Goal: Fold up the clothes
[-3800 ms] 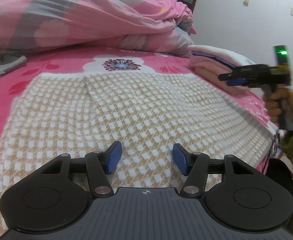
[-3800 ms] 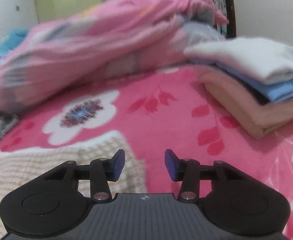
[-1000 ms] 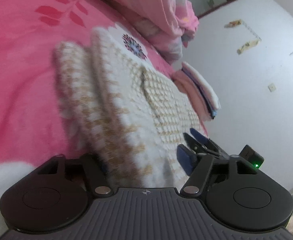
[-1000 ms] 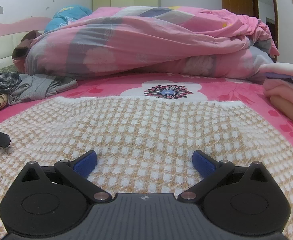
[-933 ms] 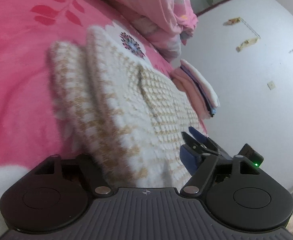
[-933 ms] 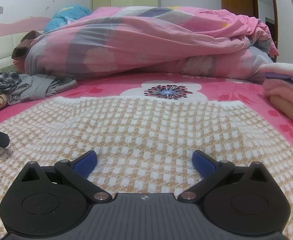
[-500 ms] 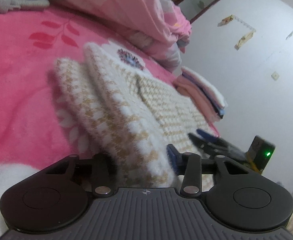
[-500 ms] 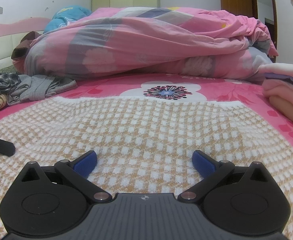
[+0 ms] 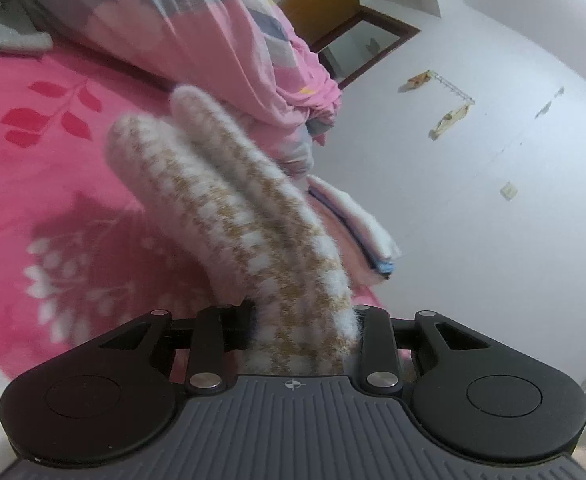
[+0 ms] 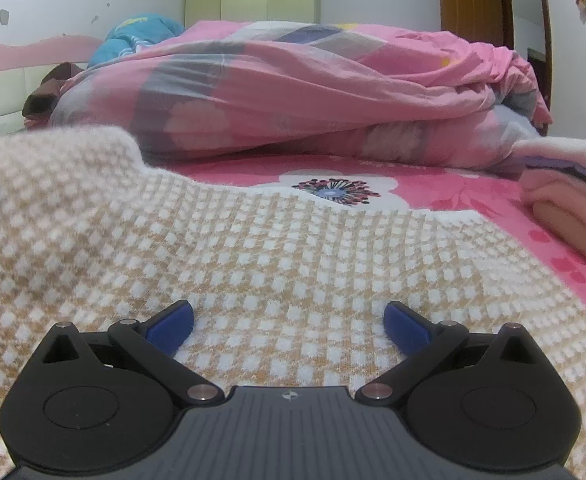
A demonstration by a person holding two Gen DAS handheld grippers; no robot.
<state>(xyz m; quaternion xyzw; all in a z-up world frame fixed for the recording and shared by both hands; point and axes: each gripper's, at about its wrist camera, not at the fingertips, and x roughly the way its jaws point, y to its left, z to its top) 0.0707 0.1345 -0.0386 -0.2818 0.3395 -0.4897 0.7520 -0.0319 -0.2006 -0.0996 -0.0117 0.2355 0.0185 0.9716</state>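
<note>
Left wrist view: the left gripper (image 9: 305, 328) is closing, and its jaws now pinch a bunched edge of the tan-and-white checked sweater (image 9: 253, 216), where a second ago they stood apart around it. The fold has risen off the pink bedspread (image 9: 33, 184) and arches up from the jaws as two fuzzy ridges, blurred at their far end, with its shadow on the bedspread below. Behind it lie the rumpled pink quilt (image 9: 197, 24) and a stack of folded clothes (image 9: 357, 224) near the bed's far edge by the wall.

Right wrist view: the right gripper (image 10: 289, 326) hovers with its blue pads wide apart over the sweater (image 10: 293, 264), as before, gripping nothing. The knit spreads flat across the near part of the bed, but its left edge, flat half a second ago, now stands lifted in a soft hump.
</note>
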